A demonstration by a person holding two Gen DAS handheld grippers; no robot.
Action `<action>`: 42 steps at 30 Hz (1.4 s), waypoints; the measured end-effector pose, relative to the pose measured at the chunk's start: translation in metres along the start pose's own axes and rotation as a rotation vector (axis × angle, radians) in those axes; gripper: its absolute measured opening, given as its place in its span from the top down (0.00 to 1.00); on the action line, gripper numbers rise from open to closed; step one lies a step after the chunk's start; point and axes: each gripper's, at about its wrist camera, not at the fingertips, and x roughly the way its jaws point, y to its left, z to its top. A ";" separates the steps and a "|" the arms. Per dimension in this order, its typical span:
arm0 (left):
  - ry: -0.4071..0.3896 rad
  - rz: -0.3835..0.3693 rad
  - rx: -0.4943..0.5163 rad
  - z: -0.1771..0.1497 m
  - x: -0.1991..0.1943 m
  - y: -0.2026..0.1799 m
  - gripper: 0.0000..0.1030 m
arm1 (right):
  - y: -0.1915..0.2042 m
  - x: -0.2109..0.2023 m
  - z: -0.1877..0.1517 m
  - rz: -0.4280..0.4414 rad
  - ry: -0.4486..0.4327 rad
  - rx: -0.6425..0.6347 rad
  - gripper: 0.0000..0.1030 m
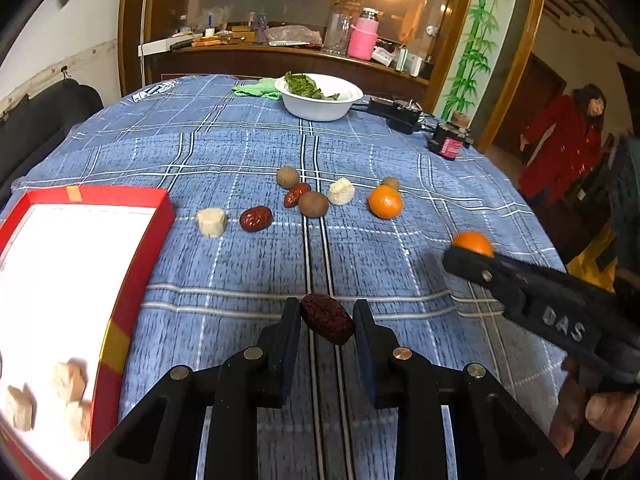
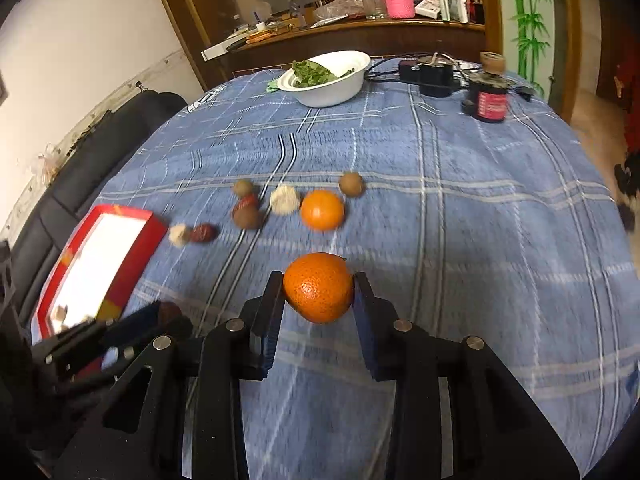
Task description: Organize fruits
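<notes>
**Two fruits held, both grips thin**

The left claw [image 1: 327, 322] is closed on a dark date [image 1: 327, 324], pinched between the pads near their tips and held above the table [image 1: 240, 272]. The date sits skewed across the gap, one end poking past the tips. My worry is that a tilt or quick swing toward the red box [image 1: 132, 272] at the table's left edge could twist it loose, so that it drops on the cloth short of the box.

The right claw [image 2: 319, 292] is closed on an orange [image 2: 319, 287], again only at the tips, with most of the round fruit forward of the pads. A round skin gripped this far out may squirt forward if squeezed harder, or roll off toward the table's edge if it falls.

The two claws are near each other, so crossing paths risks a knock. Loose fruits remain mid-table: another orange [image 1: 385, 201], dates, brown round fruits and pale chunks. A low pass could scatter them. Pale chunks already lie in the box.
</notes>
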 end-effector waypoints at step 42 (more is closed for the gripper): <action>-0.091 0.102 -0.095 -0.036 -0.085 0.053 0.75 | 0.088 -0.056 -0.069 0.124 -0.035 -0.138 0.68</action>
